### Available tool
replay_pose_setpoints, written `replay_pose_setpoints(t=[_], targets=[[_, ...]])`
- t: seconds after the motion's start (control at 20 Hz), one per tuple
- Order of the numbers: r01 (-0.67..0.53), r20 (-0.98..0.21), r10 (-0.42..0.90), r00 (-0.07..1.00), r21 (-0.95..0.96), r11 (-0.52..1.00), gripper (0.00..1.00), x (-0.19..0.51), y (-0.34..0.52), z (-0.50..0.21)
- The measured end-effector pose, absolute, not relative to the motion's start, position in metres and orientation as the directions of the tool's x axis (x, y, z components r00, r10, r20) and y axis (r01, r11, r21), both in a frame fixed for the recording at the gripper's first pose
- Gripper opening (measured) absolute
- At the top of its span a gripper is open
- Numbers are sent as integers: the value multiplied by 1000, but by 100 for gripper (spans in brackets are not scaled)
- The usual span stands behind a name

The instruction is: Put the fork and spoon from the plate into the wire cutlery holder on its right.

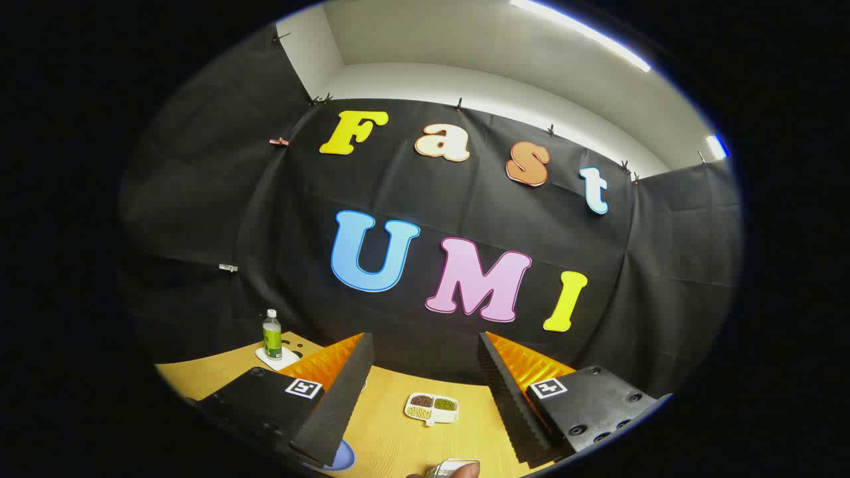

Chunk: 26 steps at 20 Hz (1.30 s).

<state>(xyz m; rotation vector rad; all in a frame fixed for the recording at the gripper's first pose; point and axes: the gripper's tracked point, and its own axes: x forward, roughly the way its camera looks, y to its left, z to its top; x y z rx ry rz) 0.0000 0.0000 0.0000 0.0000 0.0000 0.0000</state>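
- The gripper [425, 392] is held high with its fingers spread wide, pinching nothing, likely to survey the table [392, 431].
- Beyond the fingers lies a sectioned dish [431, 407]; the fork, spoon and holder cannot be made out.

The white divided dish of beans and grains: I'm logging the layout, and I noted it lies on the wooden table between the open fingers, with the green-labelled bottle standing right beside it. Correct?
Not quite. The gripper view shows the white divided dish on the wooden table between the open fingers of the gripper, but the green-labelled bottle stands well apart, beyond the left finger on a white mat.
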Motion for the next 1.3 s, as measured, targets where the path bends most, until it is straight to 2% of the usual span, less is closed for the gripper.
replay_pose_setpoints(t=[1.0,1.3], targets=[[-44,-5,44,999,5,999,97,-7,0,2],[-116,-72,121,990,72,991,97,-14,27,-15]])
